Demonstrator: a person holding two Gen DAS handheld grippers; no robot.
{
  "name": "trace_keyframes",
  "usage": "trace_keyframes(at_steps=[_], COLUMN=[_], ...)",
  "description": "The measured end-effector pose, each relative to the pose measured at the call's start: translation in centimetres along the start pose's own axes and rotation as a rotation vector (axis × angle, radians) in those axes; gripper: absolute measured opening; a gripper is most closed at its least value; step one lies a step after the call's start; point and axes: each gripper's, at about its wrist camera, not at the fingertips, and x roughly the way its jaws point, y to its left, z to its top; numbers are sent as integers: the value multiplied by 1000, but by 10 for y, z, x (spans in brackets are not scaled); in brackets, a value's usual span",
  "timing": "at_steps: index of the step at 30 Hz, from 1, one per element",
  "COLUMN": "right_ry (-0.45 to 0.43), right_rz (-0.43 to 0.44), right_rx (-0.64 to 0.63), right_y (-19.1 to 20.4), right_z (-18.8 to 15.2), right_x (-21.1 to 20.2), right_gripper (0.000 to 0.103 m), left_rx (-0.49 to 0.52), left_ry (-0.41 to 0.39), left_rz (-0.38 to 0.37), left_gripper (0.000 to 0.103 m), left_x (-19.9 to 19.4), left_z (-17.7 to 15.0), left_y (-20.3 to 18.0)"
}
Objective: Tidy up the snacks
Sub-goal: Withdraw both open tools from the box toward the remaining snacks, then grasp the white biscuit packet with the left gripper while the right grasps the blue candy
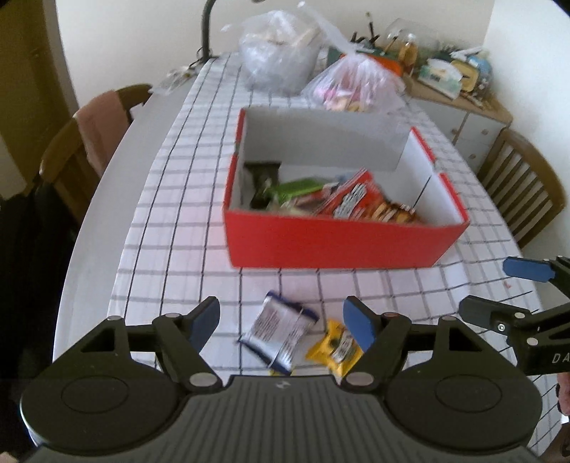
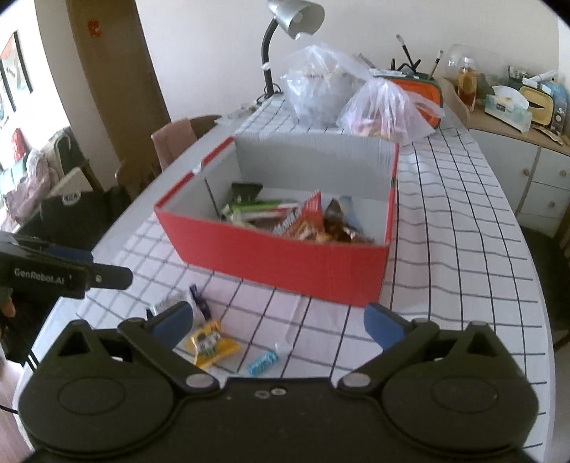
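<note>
A red cardboard box [image 1: 342, 245] stands on the checked tablecloth and holds several snack packets [image 1: 359, 201]; it also shows in the right wrist view [image 2: 285, 260]. In front of it lie a silver and blue packet [image 1: 279, 331], a yellow packet [image 1: 336, 349] and, in the right wrist view, a small light blue packet [image 2: 263, 363]. The yellow packet [image 2: 212, 343] shows there too. My left gripper [image 1: 281, 322] is open and empty, hovering above the silver packet. My right gripper [image 2: 279, 322] is open and empty, above the cloth in front of the box.
Two clear plastic bags [image 2: 356, 96] of goods sit behind the box, beside a desk lamp [image 2: 285, 21]. Wooden chairs [image 1: 523, 188] stand at both sides of the table. A cluttered sideboard [image 2: 516, 117] is at the back right.
</note>
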Motion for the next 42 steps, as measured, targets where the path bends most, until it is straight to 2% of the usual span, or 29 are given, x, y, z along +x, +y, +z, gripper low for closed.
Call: trace_keyframes(at_steps=[4, 9, 16, 21, 26, 30, 35, 42], right_ry=[37, 94, 153, 183, 202, 210, 213, 209], right_rz=[1, -6, -40, -70, -94, -111, -147, -199], right_rx=[14, -6, -28, -37, -54, -51, -13, 18], right_y=[-1, 3, 6, 12, 20, 24, 25, 30], right_z=[-12, -26, -40, -44, -44, -44, -43, -43], right_x=[9, 26, 53, 69, 79, 86, 94, 101], right_gripper=[103, 102, 99, 98, 94, 88, 74, 55], left_rx=[-7, -5, 82, 204, 255, 289, 304, 292], left_ry=[27, 73, 115, 135, 182, 205, 246, 261], left_rz=[35, 37, 38, 8, -24, -32, -45, -52], left_gripper=[76, 76, 76, 76, 76, 76, 76, 76], left_x=[8, 24, 54, 71, 91, 103, 120, 131], left_z=[-14, -28, -38, -33, -22, -18, -16, -11], left_y=[3, 3, 3, 1, 4, 1, -1, -3])
